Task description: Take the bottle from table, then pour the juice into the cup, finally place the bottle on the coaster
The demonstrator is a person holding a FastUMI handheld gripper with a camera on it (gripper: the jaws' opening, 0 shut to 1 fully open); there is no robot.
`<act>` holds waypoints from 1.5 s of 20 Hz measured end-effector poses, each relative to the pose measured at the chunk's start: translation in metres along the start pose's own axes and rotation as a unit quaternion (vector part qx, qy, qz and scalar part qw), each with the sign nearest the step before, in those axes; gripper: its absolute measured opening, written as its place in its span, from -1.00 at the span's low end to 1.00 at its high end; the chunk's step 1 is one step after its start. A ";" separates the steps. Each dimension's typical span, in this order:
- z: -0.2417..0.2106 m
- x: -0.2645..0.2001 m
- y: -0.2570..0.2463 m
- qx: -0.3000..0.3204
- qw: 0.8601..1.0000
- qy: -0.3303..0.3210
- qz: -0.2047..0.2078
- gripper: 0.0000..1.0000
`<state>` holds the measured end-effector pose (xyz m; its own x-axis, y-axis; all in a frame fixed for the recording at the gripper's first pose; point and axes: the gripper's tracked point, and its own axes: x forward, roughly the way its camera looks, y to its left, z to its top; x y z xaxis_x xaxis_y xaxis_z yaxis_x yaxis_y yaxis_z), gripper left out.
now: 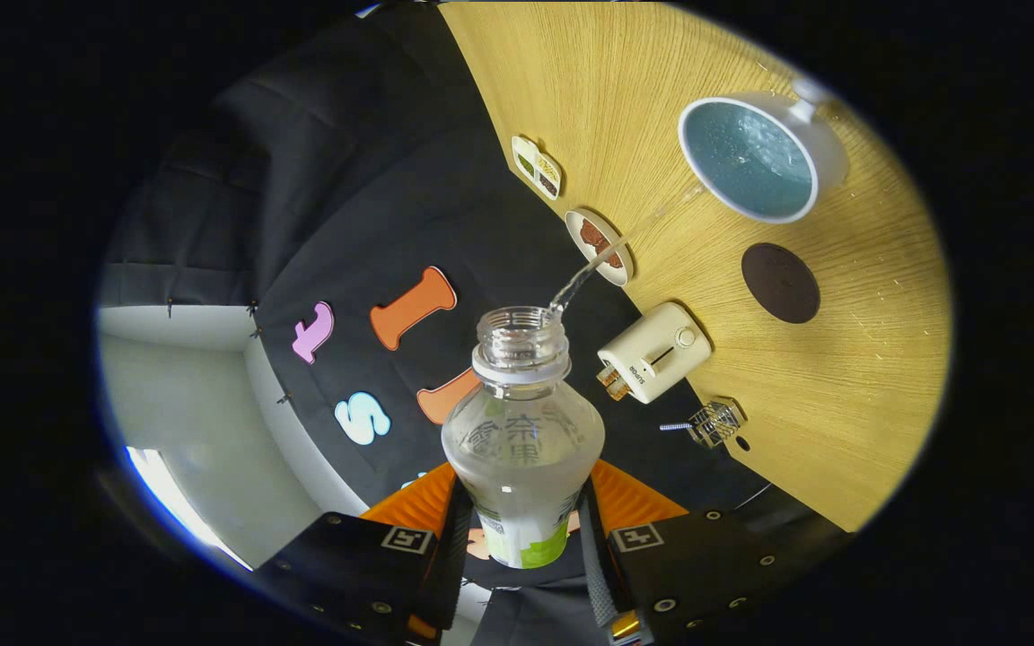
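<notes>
Gripper view, my tool: my gripper (pixel 524 538) is clamped on the clear plastic bottle with the green-and-white label (pixel 521 458); a finger presses each side of its lower body, and the uncapped neck points away from me.

Bottle: it is tipped over, mouth open, and a thin clear stream of juice (pixel 625 247) arcs from the lip across to the cup.

Cup: the white cup with a blue inside (pixel 750 161) stands on the table well beyond my fingers, its handle on the far side; the stream meets it at the near rim, and liquid glints inside.

Coaster: the dark brown round coaster (pixel 780 283) lies flat and bare, just beside the cup and apart from it.

Edges: the light wooden table (pixel 849 377) ends in a straight edge against the booth's black cloth wall (pixel 373 188). Along that edge sit a small white tray of seasonings (pixel 536 166), a round white dish with something brown in it (pixel 599 244), a cream toaster (pixel 654 352) and a small wire whisk (pixel 707 423).

Open room: the wood around the coaster is free, and so is the broad stretch between the toaster and the coaster.

Surface: pale grain, matte, with a few faint scratches.

Room: past the cloth, a white wall (pixel 185 395) with a bright strip low down.
</notes>
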<state>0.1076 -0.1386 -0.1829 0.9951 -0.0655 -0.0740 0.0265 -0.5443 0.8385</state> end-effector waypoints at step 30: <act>0.011 0.008 -0.036 -0.481 0.865 -0.009 -0.143 0.15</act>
<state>0.1133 -0.1283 -0.2199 0.9330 -0.0607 -0.3547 0.3475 0.4077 0.8444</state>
